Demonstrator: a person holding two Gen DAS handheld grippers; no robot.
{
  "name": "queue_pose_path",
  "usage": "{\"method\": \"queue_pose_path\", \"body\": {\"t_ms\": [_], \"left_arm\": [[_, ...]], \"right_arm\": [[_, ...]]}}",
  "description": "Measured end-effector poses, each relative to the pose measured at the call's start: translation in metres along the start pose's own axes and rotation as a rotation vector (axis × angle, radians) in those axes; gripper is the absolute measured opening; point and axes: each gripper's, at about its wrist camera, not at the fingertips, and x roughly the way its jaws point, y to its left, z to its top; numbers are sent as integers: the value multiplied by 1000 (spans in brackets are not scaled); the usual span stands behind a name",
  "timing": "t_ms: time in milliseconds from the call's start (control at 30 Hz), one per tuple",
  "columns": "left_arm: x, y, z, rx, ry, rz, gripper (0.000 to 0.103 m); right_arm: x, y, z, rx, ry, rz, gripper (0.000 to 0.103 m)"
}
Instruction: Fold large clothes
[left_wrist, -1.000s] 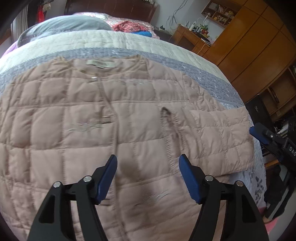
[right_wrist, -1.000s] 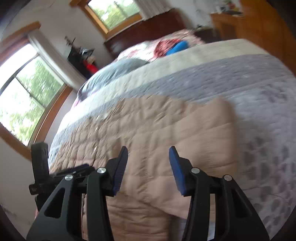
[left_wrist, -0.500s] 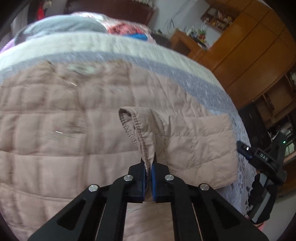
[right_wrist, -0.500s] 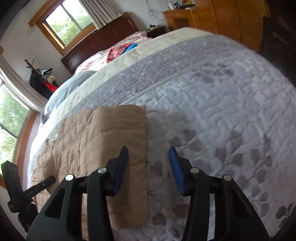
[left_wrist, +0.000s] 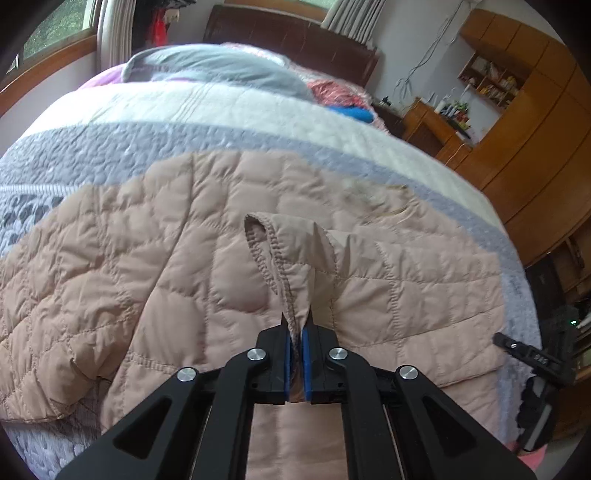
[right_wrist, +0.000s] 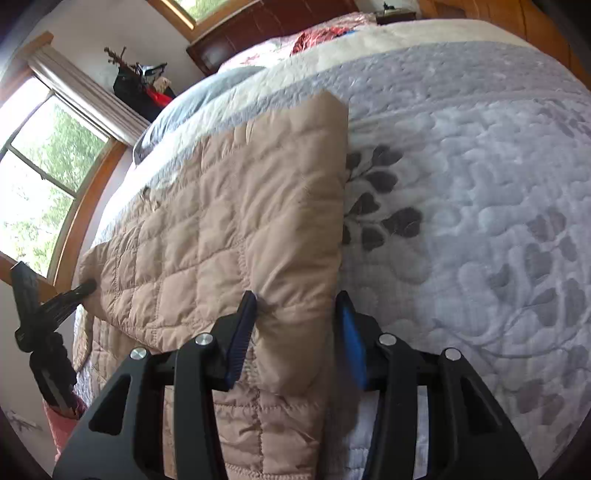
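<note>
Quilted jacket (left_wrist: 155, 258) hem pinched in shut left tongs (left_wrist: 295, 328); its folded edge between half-open right tongs (right_wrist: 295, 314).

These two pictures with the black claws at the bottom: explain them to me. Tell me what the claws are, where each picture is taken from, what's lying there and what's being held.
There is no robot arm here. A person holds a two-finger gripper in each hand, and each gripper carries a wide-angle camera looking forward along its fingers, which is why the room looks bent.

One picture is from the left gripper. It is shut on a pinched-up edge of the quilted jacket, which lies spread on the bed.

The other picture is from the right gripper. Its jaws are apart, with the edge of a folded part of the jacket between them; they hold nothing yet.

The black thing at each picture's side is the other gripper.
</note>
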Motion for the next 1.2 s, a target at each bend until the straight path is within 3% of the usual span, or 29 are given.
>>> {"method": "queue_pose_path", "body": {"t_ms": [100, 267, 367, 433, 533, 600, 700, 900, 1033, 1200], "left_arm": [[25, 14, -9, -1, 39, 23, 8], [33, 5, -21, 82, -15, 75, 11], [30, 4, -18, 79, -16, 77, 14], [16, 8, -16, 60, -19, 89, 24], [-14, 7, -11, 45, -98, 126, 41], [-29, -6, -8, 68, -134, 143, 43], [-26, -29, 2, 116, -112, 141, 43], [24, -56, 27, 141, -35, 175, 43], [68, -47, 38, 153, 25, 202, 45], [60, -43, 38, 146, -3, 186, 45]], "right_arm": [[12, 0, 2, -13, 16, -40, 44], [21, 20, -1, -88, -3, -153, 44], [24, 30, -9, -131, -34, -219, 45], [19, 39, -11, -159, -64, -276, 48], [0, 63, -14, -240, -150, -389, 51], [-12, 73, -6, -238, -173, -351, 51], [-13, 81, 13, -225, -138, -272, 51], [38, 75, 67, -193, -32, -300, 50], [72, 61, 78, -173, 16, -336, 50], [68, 64, 69, -194, 12, -319, 51]]}}
